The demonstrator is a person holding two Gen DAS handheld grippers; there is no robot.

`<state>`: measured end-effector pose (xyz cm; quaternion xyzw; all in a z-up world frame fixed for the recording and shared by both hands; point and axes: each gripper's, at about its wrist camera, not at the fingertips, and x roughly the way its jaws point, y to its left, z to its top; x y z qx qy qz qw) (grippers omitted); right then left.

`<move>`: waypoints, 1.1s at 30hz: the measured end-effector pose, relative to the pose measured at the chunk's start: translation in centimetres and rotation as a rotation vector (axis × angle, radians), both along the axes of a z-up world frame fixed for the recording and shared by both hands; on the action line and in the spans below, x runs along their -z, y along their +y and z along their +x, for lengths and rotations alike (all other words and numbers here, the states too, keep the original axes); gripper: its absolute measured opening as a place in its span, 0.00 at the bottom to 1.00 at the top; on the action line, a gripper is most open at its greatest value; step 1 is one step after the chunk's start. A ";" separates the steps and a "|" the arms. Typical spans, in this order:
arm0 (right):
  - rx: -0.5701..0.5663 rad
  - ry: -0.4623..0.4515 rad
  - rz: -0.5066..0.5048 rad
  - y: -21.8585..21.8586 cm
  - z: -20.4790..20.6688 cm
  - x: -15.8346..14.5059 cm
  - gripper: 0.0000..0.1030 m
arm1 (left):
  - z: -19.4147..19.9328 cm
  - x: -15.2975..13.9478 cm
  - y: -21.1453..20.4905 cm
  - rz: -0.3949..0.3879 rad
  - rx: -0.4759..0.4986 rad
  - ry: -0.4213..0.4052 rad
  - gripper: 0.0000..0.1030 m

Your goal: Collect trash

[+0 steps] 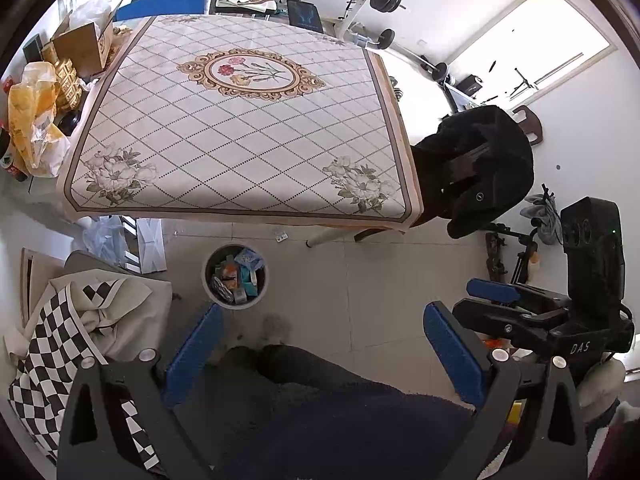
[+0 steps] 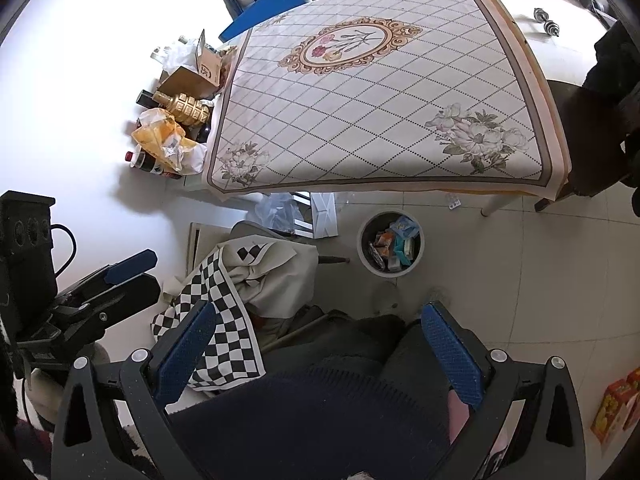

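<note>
Hidden: bin [image 1: 235, 277] contents were hard to identify.
Worktop [image 1: 240, 128]: patterned cloth, upper frame.
Left gripper [image 1: 324, 354]: released.
Right gripper [image 2: 320, 354]: released.

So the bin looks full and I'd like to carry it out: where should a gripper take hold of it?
Grip the bin by its rim, coming straight down from above, one finger inside the wall and one outside. It stands upright and round on the floor with an open top. The near side looks freest: the table overhangs behind it. Both grippers, left and right, are open and empty.
</note>
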<state>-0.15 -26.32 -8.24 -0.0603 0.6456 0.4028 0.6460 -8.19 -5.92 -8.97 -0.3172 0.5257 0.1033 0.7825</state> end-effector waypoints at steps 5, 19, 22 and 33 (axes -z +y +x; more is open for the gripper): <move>0.002 0.000 -0.001 0.0 -0.1 0.1 1.00 | 0.0 0.0 -0.2 -0.005 0.003 0.000 0.99; -0.008 0.004 -0.001 -0.2 -0.1 -0.3 1.00 | -0.2 0.0 -0.2 -0.002 0.000 0.003 0.99; -0.010 0.004 0.001 -0.4 -0.2 -0.3 1.00 | -0.2 0.0 -0.2 -0.002 0.000 0.004 0.99; 0.000 0.014 0.003 -0.8 -0.7 -0.3 1.00 | -0.9 -0.1 -0.2 -0.005 0.015 0.007 0.99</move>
